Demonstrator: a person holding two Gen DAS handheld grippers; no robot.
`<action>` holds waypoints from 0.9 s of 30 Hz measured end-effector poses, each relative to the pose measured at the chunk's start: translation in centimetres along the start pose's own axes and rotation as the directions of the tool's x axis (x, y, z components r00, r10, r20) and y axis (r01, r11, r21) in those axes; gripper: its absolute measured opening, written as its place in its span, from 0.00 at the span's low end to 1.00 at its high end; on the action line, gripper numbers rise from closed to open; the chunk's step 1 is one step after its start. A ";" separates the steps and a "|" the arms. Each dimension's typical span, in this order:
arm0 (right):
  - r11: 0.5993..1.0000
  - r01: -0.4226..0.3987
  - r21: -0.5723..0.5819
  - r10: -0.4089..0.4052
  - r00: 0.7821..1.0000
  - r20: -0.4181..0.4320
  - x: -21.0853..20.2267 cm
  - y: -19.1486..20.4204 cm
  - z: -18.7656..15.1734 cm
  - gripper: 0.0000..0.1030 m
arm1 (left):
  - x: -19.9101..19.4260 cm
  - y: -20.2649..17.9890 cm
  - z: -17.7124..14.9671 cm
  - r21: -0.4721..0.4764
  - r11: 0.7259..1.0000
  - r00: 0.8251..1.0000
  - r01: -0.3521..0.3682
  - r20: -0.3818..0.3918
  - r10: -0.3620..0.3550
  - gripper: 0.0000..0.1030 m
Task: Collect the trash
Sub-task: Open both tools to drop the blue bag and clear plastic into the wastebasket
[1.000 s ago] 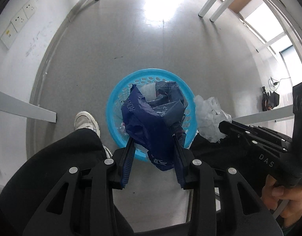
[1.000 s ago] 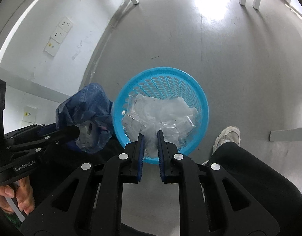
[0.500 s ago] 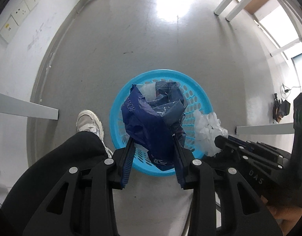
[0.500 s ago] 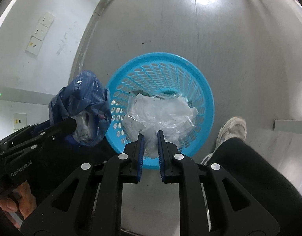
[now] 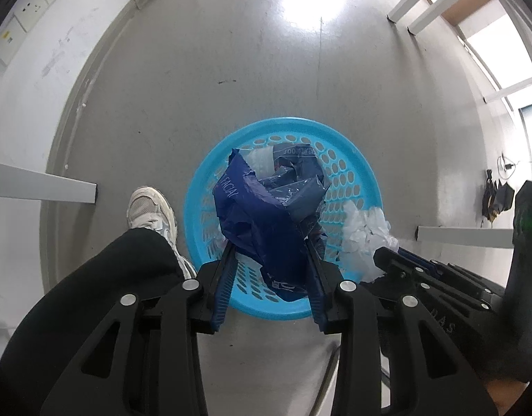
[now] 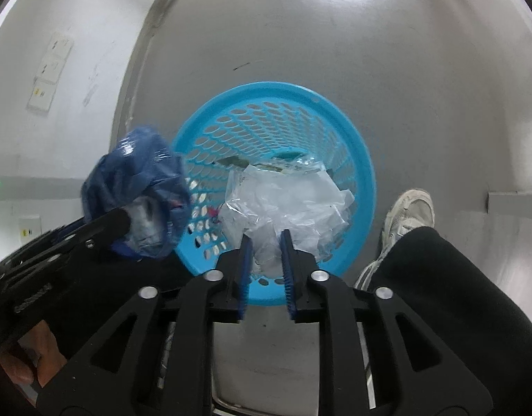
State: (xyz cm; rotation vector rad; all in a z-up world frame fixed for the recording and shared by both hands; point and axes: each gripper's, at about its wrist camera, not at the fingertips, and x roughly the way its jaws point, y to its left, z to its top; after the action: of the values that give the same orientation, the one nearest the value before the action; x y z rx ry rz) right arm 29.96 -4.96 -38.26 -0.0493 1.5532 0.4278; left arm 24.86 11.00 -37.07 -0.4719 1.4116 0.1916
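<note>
Through the left wrist camera I look almost straight down at the blue basket [image 5: 366, 187] standing on the grey floor [image 5: 266, 69]. My left gripper [image 5: 271, 260] has its jaws partly apart; they have just been opening, and the crumpled dark blue plastic bag [image 5: 266, 222] still sits between them, hanging over the basket's mouth. It lies against the right pad, while a sliver of basket shows between it and the left one, so I judge it released. At the right edge the right gripper [image 5: 387, 260] comes in with the clear plastic wrap [image 5: 366, 235] bunched at its tip, over the basket's rim. A white sneaker [image 5: 148, 208] and a black trouser leg [image 5: 110, 294] stand just left of the basket.

Through the right wrist camera I see the same basket [image 6: 363, 159] from the other side. My right gripper [image 6: 266, 253] stands narrowly apart, and its jaws have just been opening too. The clear plastic wrap [image 6: 293, 204] rests between the fingers and spreads forward into the basket; whether the pads still press on it I cannot tell. To the left, the left gripper [image 6: 127, 220] carries the dark blue plastic bag [image 6: 138, 180], blurred, at the basket's left rim. A little other litter lies deep in the basket, too small to name. The other sneaker [image 6: 411, 215] stands on the right.
</note>
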 end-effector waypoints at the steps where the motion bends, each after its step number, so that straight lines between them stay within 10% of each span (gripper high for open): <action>1: 1.000 -0.002 0.017 0.002 1.000 -0.002 0.0 -0.4 0.0 0.35 | -0.1 0.2 0.1 -0.009 1.000 1.000 -0.004 0.007 0.005 0.50; 27: 0.988 0.145 -0.047 -0.140 0.985 0.097 -4.4 -0.2 -1.8 0.45 | -2.5 1.4 -0.6 -0.081 0.995 0.998 0.056 0.047 -0.053 0.56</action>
State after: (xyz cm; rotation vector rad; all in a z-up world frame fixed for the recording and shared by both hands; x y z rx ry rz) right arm 28.53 -6.73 -34.08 -0.1788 1.4358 0.3541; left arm 23.38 12.38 -34.91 -0.5706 1.3496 0.2157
